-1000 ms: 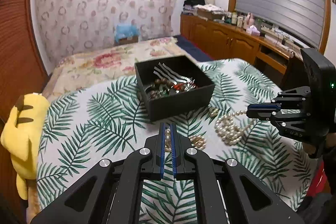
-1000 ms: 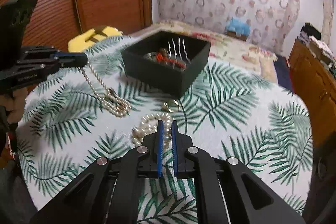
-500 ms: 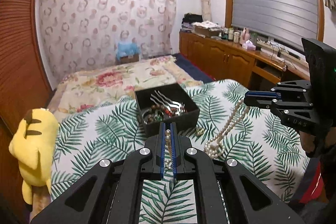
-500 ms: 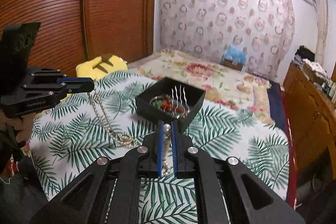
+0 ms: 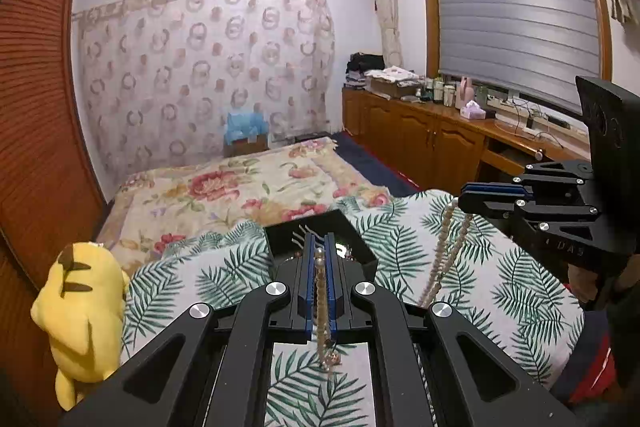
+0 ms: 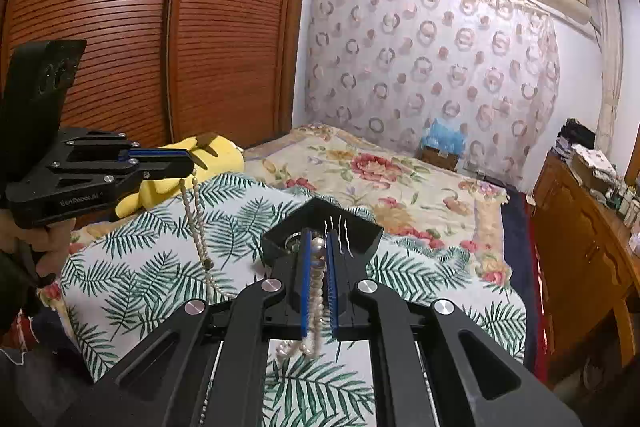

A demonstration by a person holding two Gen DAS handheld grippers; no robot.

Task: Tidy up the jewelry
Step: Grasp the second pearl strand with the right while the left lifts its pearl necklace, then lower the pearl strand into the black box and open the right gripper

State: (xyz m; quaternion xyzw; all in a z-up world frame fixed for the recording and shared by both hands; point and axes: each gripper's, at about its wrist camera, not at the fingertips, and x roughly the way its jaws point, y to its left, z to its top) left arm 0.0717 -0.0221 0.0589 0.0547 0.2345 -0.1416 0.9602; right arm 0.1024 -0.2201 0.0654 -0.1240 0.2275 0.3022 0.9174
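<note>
The left gripper (image 5: 319, 259) pinches a thin pearl strand (image 5: 320, 291), and the right gripper (image 6: 318, 259) is clamped on a thicker pearl necklace (image 6: 316, 287); both hang free above the leaf-print cloth (image 5: 500, 279). Just beyond the fingertips sits the black box (image 6: 360, 231), already holding hair forks and beads. To do this well, I judge each strand should be carried over the box opening, lowered until its tail coils inside, and only then released, one hand at a time so they don't tangle.

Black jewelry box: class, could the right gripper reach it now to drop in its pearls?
Probably yes: the right gripper, shut on a pearl strand, hangs above the leaf-print cloth, and the open black box lies ahead, unobstructed.
</note>
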